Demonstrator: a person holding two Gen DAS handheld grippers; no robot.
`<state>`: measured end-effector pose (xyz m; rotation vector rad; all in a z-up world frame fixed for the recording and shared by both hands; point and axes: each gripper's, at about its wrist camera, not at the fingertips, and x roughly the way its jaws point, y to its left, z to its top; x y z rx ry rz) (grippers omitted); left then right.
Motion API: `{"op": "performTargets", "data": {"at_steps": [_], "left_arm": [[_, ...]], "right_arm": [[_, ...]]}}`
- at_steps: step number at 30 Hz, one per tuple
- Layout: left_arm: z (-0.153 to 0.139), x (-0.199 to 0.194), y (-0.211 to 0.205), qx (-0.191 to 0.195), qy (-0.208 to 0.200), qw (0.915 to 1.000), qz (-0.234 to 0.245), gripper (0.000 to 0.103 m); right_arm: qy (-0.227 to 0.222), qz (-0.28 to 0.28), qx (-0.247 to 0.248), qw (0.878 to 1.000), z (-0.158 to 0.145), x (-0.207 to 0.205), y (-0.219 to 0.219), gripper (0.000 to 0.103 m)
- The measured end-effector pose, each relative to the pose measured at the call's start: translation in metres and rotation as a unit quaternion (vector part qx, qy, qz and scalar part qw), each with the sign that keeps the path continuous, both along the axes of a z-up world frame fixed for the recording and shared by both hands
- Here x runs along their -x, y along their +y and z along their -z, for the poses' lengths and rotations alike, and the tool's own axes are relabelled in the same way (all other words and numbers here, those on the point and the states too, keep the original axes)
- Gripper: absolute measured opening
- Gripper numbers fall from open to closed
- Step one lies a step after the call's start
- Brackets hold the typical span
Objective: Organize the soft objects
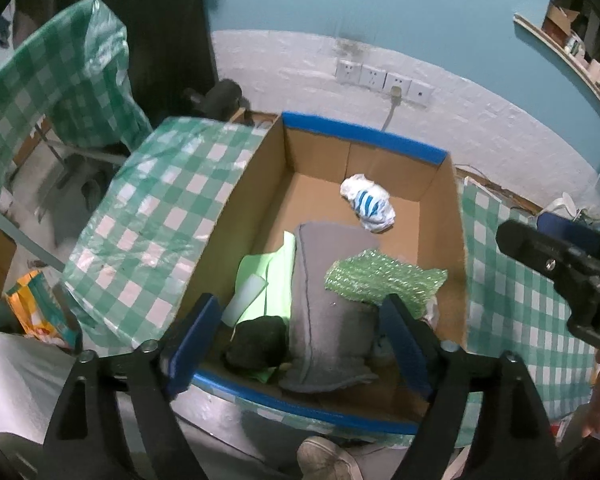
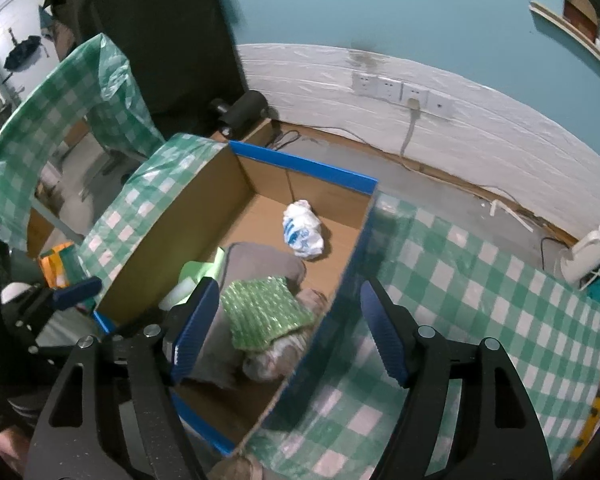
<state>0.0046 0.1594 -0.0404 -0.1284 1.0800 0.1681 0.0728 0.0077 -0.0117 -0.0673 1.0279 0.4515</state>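
- Ahead of both pairs of jaws sits an open cardboard box (image 1: pixel 236 216) with blue tape along its rim, its side flaps draped in green-and-white checked plastic sheet (image 1: pixel 160 216).
- Left gripper (image 1: pixel 300 344) hangs over the near edge of the box; its blue-padded jaws stand wide apart and hold nothing.
- Between those jaws lies a grey folded cloth (image 1: pixel 324 300), stretching away along the box floor.
- Just left of the cloth, near the left jaw, sits a dark rounded soft item (image 1: pixel 256 340), with light green sheets (image 1: pixel 272 276) and a white foam piece (image 1: pixel 246 296) beyond it.
- Green bubble wrap (image 1: pixel 384 280) lies on the cloth's right side, just beyond the right jaw.
- Farther ahead, well apart from the rest, a crumpled white-and-blue plastic bag (image 1: pixel 368 202) rests on the bare box floor near the far wall.
- Right gripper (image 2: pixel 288 328) hovers over the box's right wall, jaws likewise wide apart and empty: one jaw is inside the box beside the bubble wrap (image 2: pixel 264 312), the other is over the checked sheet outside.
- Beyond the box, wall sockets (image 2: pixel 400 90) sit on the white wall.
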Motion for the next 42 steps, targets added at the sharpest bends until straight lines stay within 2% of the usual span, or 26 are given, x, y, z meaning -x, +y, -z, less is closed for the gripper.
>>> {"op": "performTargets", "data": {"at_steps": [3,7,9,15,22,28,33,42], "left_arm": [[-0.011,0.005,-0.010,-0.011,-0.019,0.9996,0.016,0.090],[-0.021,0.008,-0.026,-0.032,-0.024,0.9983,0.042,0.093],[-0.027,0.012,-0.030,-0.036,-0.031,0.9978,0.046,0.101],[-0.049,0.023,-0.039,-0.038,-0.070,0.9954,0.054,0.102],[-0.061,0.031,-0.051,-0.023,-0.088,0.9930,0.076,0.102],[-0.064,0.033,-0.063,-0.023,-0.083,0.9923,0.089,0.102],[-0.058,0.032,-0.069,-0.042,-0.073,0.9926,0.087,0.102],[-0.056,0.030,-0.074,-0.033,-0.061,0.9927,0.099,0.102]], "right_arm": [[-0.002,0.012,0.002,1.000,-0.003,0.005,-0.012,0.074],[-0.004,0.027,0.000,1.000,-0.008,0.012,-0.026,0.074],[-0.009,0.030,-0.001,1.000,-0.012,0.017,-0.032,0.074],[-0.016,0.035,0.006,0.999,-0.018,0.037,-0.049,0.074],[-0.033,0.039,0.005,0.999,-0.030,0.056,-0.065,0.074],[-0.041,0.045,-0.005,0.998,-0.036,0.061,-0.074,0.074],[-0.041,0.051,-0.012,0.998,-0.033,0.059,-0.080,0.074],[-0.037,0.056,-0.016,0.998,-0.031,0.060,-0.087,0.074]]}}
